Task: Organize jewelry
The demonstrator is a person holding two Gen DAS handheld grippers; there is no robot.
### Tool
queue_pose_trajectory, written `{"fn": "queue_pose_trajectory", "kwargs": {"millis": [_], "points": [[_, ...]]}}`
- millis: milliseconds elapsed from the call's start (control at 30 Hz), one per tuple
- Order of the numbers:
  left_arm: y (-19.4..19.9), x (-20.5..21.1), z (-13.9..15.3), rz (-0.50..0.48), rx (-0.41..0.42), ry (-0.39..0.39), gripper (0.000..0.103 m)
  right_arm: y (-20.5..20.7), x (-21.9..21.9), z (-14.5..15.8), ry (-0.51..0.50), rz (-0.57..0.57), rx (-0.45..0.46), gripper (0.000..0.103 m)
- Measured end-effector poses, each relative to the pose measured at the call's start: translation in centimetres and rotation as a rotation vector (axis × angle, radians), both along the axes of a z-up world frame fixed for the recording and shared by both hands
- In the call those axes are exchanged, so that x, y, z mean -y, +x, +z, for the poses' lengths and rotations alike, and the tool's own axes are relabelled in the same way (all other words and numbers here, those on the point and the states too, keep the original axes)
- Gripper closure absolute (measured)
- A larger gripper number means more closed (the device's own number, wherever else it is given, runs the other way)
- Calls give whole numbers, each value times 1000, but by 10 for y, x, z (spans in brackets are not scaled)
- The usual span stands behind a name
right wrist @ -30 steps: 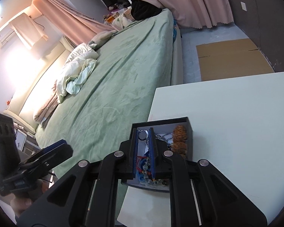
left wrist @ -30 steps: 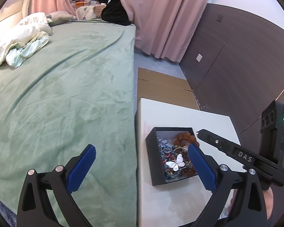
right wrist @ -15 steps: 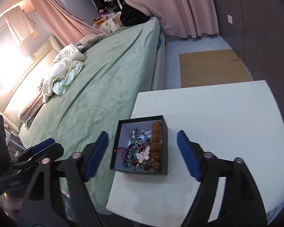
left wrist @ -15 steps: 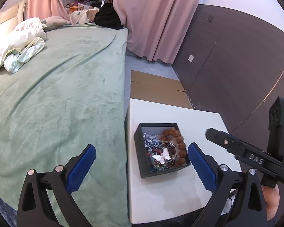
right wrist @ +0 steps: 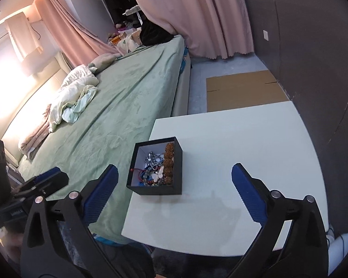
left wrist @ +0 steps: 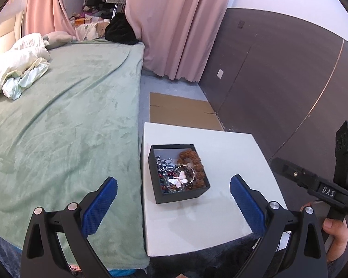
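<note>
A black open box (left wrist: 198, 192) stands on the white table (left wrist: 229, 162) near its left edge. It holds tangled jewelry: a white butterfly piece (left wrist: 179, 178), brown beads (left wrist: 194, 159), silver chains (left wrist: 165, 162). The box also shows in the right wrist view (right wrist: 177, 162), with the jewelry (right wrist: 159, 169) inside. My left gripper (left wrist: 172, 205) is open and empty, above and back from the box. My right gripper (right wrist: 174, 198) is open and empty, held over the table's near side behind the box.
A bed with a green blanket (left wrist: 62, 125) adjoins the table's left side, with crumpled bedding (left wrist: 18, 62) at its head. Flat cardboard (left wrist: 183, 113) lies on the floor beyond the table. A dark wall panel (left wrist: 278, 81) runs along the right. Pink curtains (left wrist: 176, 23) hang behind.
My right gripper was shut inside the box a second ago; it has opened and pulled back and up, empty. My left gripper has also drawn back, so the box looks farther away.
</note>
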State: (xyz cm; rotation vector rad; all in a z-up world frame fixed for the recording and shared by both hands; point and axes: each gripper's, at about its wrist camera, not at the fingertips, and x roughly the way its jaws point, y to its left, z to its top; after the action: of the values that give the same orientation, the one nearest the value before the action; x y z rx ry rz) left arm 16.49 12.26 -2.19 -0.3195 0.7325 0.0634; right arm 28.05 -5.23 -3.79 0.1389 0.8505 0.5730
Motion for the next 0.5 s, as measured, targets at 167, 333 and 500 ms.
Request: {"fn": "queue_pose_trajectory", "kwargs": {"millis": [167,333,500], "points": [[-20,12,9,-15,34,4,8,-22,19,-1,-1,0,11,5],[-38,24,13,-29,64,16,9,-44,45,-3,19,-22,25,5],[-57,39,15,-54,86,37,8,-64,65,-6,8,-64,37,5]]}}
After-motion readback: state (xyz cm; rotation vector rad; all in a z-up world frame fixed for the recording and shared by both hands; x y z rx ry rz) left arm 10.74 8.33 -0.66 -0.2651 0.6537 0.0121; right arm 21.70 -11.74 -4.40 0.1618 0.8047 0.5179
